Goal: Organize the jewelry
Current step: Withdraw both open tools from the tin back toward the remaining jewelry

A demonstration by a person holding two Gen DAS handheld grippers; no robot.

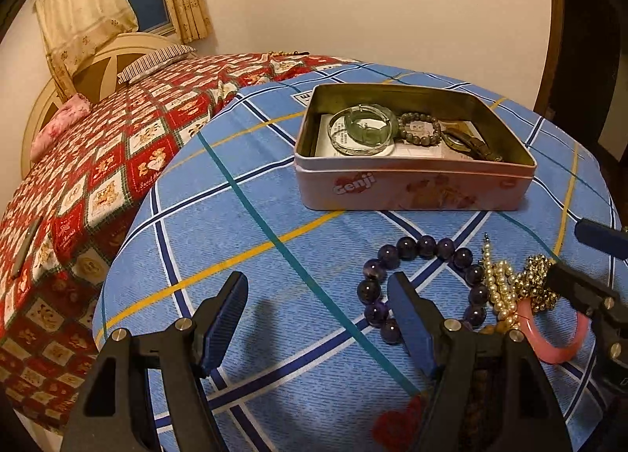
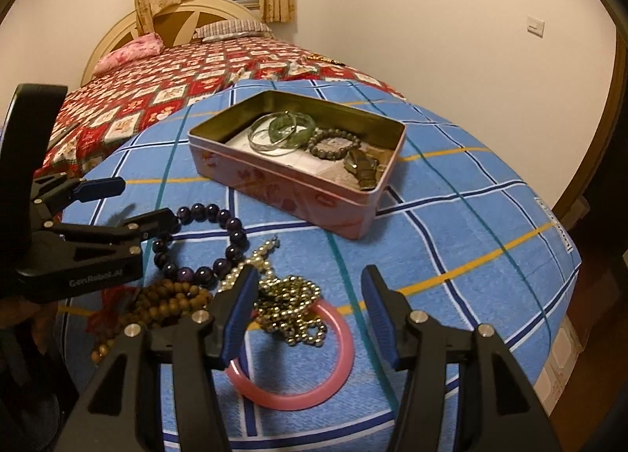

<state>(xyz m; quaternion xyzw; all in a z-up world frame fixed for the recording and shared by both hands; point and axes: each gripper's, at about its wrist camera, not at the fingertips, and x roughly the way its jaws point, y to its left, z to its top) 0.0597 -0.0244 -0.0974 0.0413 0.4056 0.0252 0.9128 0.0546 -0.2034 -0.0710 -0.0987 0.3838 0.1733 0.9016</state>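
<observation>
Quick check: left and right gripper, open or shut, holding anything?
Left gripper: open, holding nothing, one finger inside the purple bead bracelet.
Right gripper: open, holding nothing, above the pink bangle.

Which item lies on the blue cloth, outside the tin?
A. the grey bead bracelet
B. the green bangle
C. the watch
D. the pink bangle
D: the pink bangle lies on the cloth near the right gripper, while the other three sit inside the tin.

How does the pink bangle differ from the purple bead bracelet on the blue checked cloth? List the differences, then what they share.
The pink bangle is one smooth solid ring; the purple bead bracelet is a loop of separate round beads. The bangle is pale and glossy pink; the bracelet is dark purple. A gold bead chain lies across the bangle, not the bracelet. Both lie flat outside the tin.
</observation>
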